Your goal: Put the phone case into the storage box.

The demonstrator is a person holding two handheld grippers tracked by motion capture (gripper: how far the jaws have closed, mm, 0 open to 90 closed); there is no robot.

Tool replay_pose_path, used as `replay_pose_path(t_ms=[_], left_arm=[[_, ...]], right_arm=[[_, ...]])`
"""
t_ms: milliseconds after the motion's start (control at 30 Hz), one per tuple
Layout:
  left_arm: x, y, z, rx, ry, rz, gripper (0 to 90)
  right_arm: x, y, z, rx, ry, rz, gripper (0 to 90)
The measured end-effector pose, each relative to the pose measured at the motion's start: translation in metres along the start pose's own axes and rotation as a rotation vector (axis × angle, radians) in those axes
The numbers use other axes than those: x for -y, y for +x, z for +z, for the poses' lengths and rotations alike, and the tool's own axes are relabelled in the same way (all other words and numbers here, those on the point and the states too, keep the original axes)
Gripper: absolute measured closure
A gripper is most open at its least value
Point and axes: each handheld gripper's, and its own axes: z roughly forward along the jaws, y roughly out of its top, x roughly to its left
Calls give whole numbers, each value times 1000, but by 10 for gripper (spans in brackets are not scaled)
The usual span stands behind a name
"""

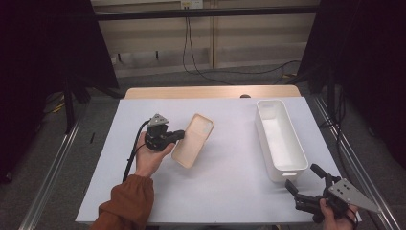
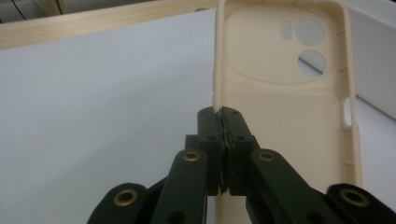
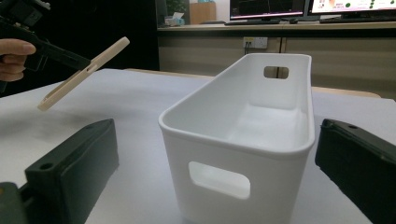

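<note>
I have the left hand-held gripper (image 1: 181, 135) pinched tight on the long edge of the beige phone case (image 1: 193, 140), tilted clear above the counter (image 1: 225, 187) — probably bound for the white bin (image 1: 280, 139) — while the right hand-held gripper (image 1: 306, 182) waits wide open, holding nothing, just before the bin's near end.

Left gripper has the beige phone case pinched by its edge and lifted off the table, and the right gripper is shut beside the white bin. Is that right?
Not quite. The right gripper is open: the right gripper view shows its fingers standing wide apart on either side of the white bin. The rest holds: the left gripper pinches the phone case by its edge, lifted off the table.
</note>
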Motion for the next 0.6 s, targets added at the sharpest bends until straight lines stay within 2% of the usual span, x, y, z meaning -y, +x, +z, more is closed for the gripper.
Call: replay_pose_path(t_ms=[133, 333, 433, 500, 600], left_arm=[[1, -4, -7, -13, -44, 7, 878], [4, -11, -16, -19, -71, 18, 879], [11, -14, -23, -17, -90, 4, 879], [16, -14, -26, -30, -90, 7, 879], [21, -12, -28, -31, -93, -8, 879]], right_arm=[[-1, 1, 1, -4, 1, -1, 0], [-3, 4, 3, -11, 6, -5, 0], [-7, 7, 4, -13, 9, -12, 0], [-9, 9, 6, -19, 9, -12, 0], [-11, 11, 7, -25, 13, -15, 0]])
